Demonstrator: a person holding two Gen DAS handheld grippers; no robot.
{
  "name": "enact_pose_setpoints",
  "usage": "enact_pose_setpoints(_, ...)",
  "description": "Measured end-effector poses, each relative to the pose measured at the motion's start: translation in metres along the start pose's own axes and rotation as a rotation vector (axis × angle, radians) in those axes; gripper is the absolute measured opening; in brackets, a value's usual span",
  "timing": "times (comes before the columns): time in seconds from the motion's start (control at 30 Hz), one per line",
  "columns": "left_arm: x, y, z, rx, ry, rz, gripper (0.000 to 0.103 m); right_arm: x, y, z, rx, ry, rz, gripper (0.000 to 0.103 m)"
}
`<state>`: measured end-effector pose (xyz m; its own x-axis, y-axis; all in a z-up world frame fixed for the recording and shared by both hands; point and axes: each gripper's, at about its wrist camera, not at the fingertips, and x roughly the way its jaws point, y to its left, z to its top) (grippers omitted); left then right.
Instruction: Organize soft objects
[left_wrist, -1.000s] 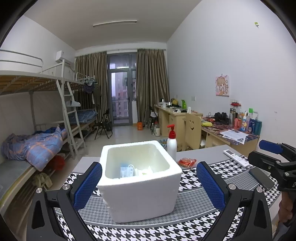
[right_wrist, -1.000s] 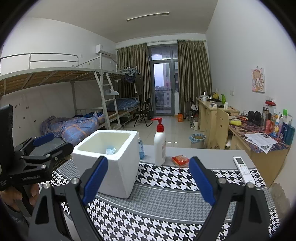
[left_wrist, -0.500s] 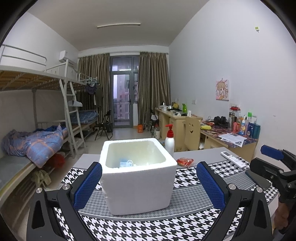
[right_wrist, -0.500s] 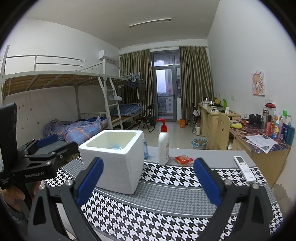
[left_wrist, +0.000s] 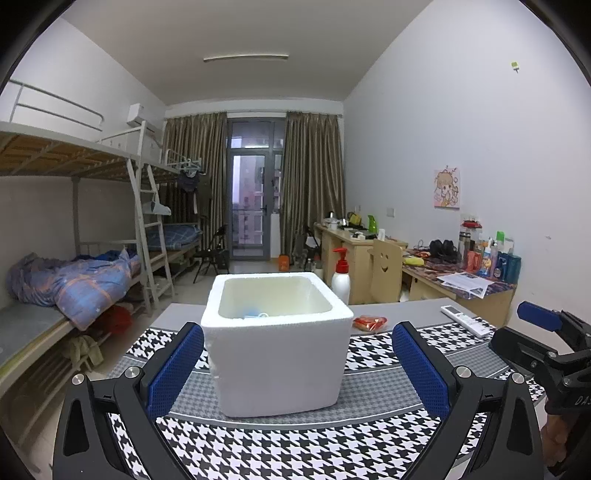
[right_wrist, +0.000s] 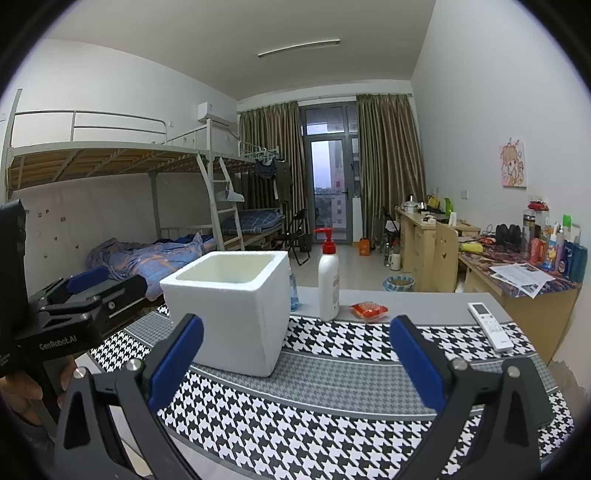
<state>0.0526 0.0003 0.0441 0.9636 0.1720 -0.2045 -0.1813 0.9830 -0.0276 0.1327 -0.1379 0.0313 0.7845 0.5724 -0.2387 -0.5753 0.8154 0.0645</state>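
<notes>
White foam box (left_wrist: 277, 339) upright near the counter's (left_wrist: 399, 380) middle, open top, something small and pale blue on its floor. Left tool (left_wrist: 295, 365) level with a slight downward tilt, aimed straight at the box's near wall, blue pads spread wider than the box, touching nothing. Right tool (right_wrist: 295, 362) beside it toward the counter's right edge, jaws opening, nothing between them. Pump bottle (right_wrist: 328, 280) behind the box. Remote (right_wrist: 489, 325) near the right edge. Red packet (right_wrist: 368, 310) toward the far edge.
</notes>
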Motion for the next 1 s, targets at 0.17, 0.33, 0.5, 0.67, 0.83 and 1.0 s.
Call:
enact_pose_setpoints(0.17, 0.0, 0.001, -0.008, 0.0, 0.013, -0.011, 0.102, 0.001, -0.002, -0.007, 0.015, 0.002, -0.01, 0.102)
enact_pose_setpoints(0.33, 0.0, 0.002, -0.011, -0.002, 0.019, -0.018, 0.102, 0.002, -0.002, -0.012, 0.017, 0.003, -0.021, 0.102)
enact_pose_setpoints(0.5, -0.002, 0.0, -0.017, 0.003, 0.02, -0.026, 0.102, 0.004, -0.003, -0.015, 0.03, 0.015, -0.019, 0.102)
enact_pose_setpoints(0.67, -0.004, 0.0, -0.02, 0.007, 0.018, -0.027, 0.102, 0.006, -0.002, -0.017, 0.027, 0.027, -0.016, 0.102)
enact_pose_setpoints(0.83, -0.004, 0.0, -0.02, 0.006, 0.018, -0.024, 0.102, 0.006, 0.003, -0.017, 0.01, 0.025, -0.016, 0.102)
enact_pose_setpoints(1.0, -0.004, 0.0, -0.02, 0.004, 0.015, -0.026, 0.102, 0.007, 0.002, -0.018, 0.011, 0.03, -0.011, 0.102)
